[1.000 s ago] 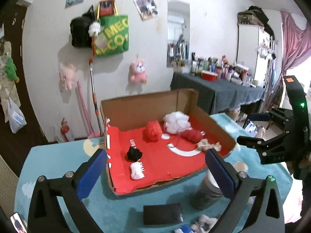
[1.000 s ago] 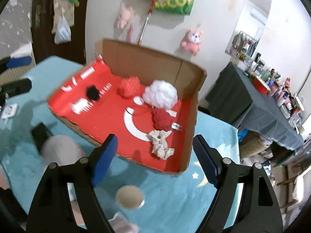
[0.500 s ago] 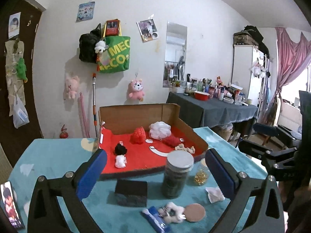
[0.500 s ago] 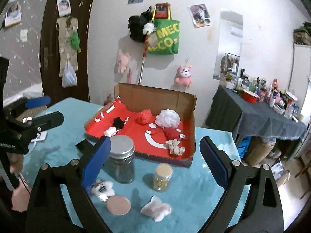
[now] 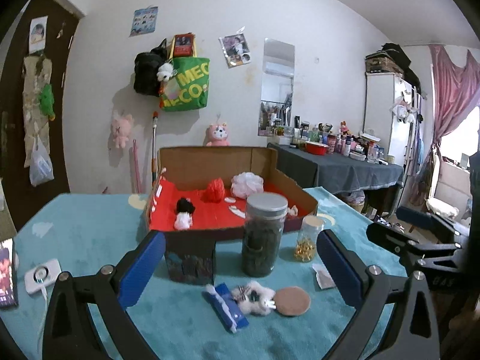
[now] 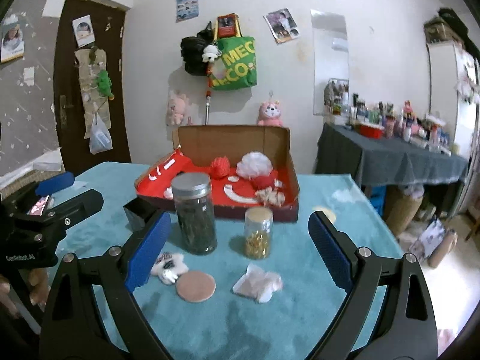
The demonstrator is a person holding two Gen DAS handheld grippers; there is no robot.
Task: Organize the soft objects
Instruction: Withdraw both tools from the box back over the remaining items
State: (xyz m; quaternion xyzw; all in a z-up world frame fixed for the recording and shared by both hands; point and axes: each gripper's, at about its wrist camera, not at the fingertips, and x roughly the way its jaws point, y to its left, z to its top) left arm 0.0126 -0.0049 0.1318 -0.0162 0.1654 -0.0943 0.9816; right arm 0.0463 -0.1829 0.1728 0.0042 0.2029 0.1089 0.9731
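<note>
Soft objects, loose on teal desk (image 6: 324, 270): white plush toy (image 6: 168, 265), round tan pad (image 6: 196, 286), white pouch (image 6: 258, 282), all near front edge; blue packet (image 5: 225, 306) beside the toy. Further soft items, red pom (image 6: 220, 167), white mesh puff (image 6: 254, 165), lie in red-lined cardboard box (image 6: 292, 174) behind. Tall jar (image 6: 195, 213) and small jar (image 6: 258, 233) upright between box and loose items. Right claw (image 6: 237, 252): tilted slightly down over loose items, jaws spread wide, empty. Left claw (image 5: 240, 267): likewise angled down, jaws spread, holding nothing.
</note>
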